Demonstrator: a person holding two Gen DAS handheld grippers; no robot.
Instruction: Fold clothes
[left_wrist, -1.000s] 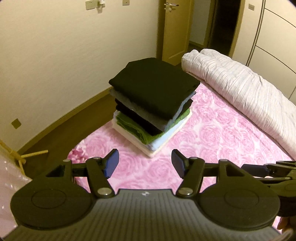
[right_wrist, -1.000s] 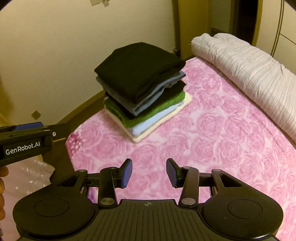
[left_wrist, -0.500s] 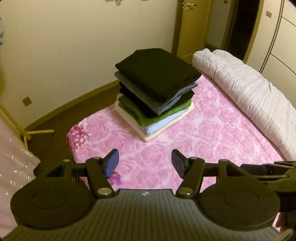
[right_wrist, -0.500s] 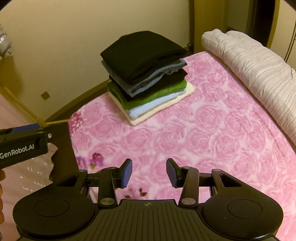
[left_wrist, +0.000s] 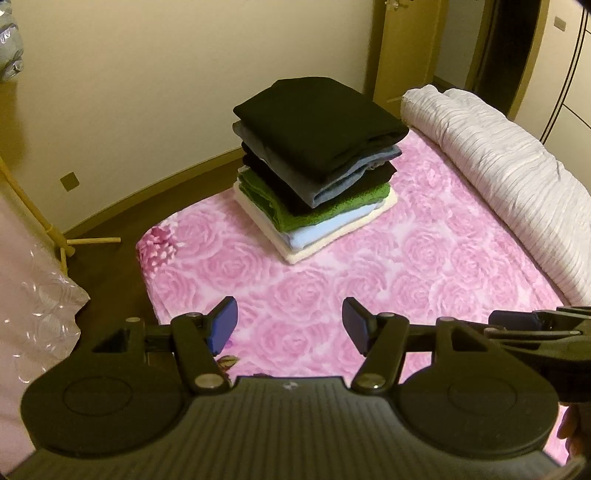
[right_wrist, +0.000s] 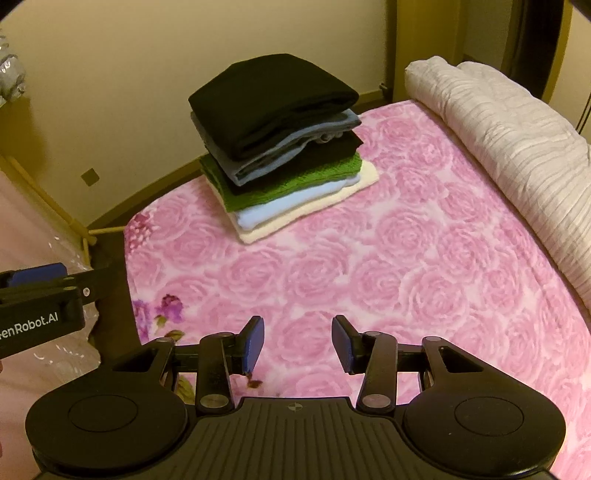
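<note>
A stack of folded clothes (left_wrist: 317, 166) (right_wrist: 280, 144) rests on the far corner of the bed, black on top, then grey, black, green, pale blue and cream. My left gripper (left_wrist: 289, 325) hangs open over the pink rose blanket (left_wrist: 388, 280), well short of the stack, with nothing between its blue pads. My right gripper (right_wrist: 297, 345) is open too and empty, above the same blanket (right_wrist: 406, 266). The right gripper's side pokes in at the left wrist view's right edge, and the left gripper's body shows at the right wrist view's left edge.
A rolled whitish quilt (left_wrist: 509, 177) (right_wrist: 517, 147) lies along the bed's right side. Left of the bed are dark floor (left_wrist: 110, 225), a wooden rack leg (left_wrist: 62, 240) and clear plastic wrap (left_wrist: 33, 310). A door (left_wrist: 402, 44) and wardrobe stand behind.
Both grippers have drawn back from the stack and swung towards the bed's near-left corner. The stack looks smaller and farther; more floor and plastic wrap show. Jaws unchanged.
</note>
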